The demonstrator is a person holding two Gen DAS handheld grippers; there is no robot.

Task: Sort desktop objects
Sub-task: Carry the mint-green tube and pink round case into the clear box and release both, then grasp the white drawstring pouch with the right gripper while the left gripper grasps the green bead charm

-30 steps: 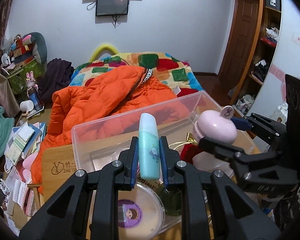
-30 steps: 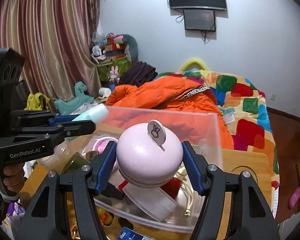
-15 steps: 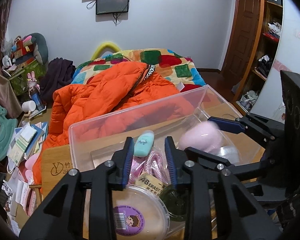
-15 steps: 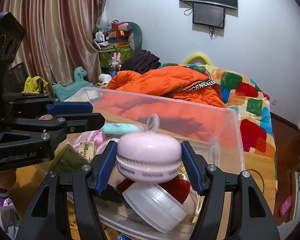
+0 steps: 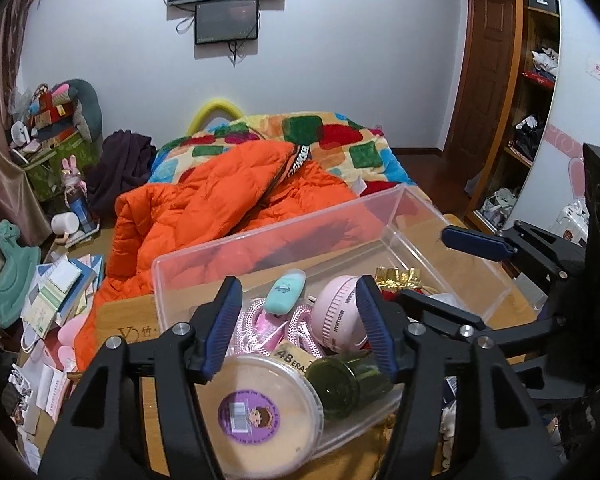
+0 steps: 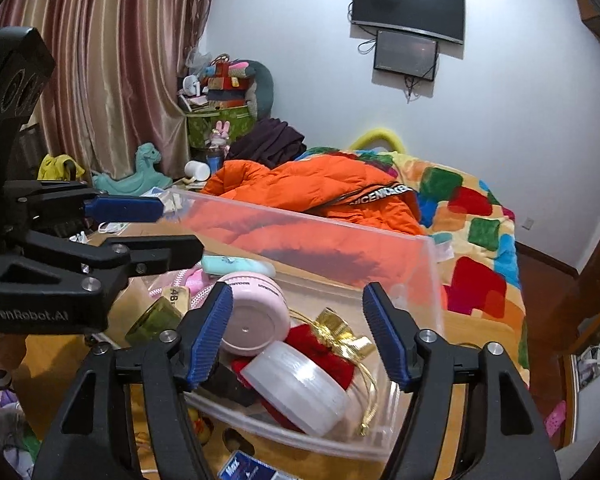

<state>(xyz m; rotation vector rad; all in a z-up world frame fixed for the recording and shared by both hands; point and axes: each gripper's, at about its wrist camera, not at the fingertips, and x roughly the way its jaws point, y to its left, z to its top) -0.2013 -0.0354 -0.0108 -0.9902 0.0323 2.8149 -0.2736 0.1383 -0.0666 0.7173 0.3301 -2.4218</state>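
Left claw (image 5: pixel 296 326): spread, empty, above the clear bin (image 5: pixel 452 236).
Right claw (image 6: pixel 298 330): spread, empty, over the bin's near wall.
Teal tube (image 5: pixel 285 293): lying inside the bin on pink cord.
Pink round case (image 6: pixel 250 312): inside the bin, tipped against red pouch (image 6: pixel 320 350).
Risk: the tipped case could likely roll if a claw clips the bin's wall.

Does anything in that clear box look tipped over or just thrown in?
Yes. In the clear box the pink round case lies on its side, leaning on the pink cord, and the green jar is tipped over beside the round lidded tub. Things are piled, not arranged. Both claws, left and right, hang open and empty.
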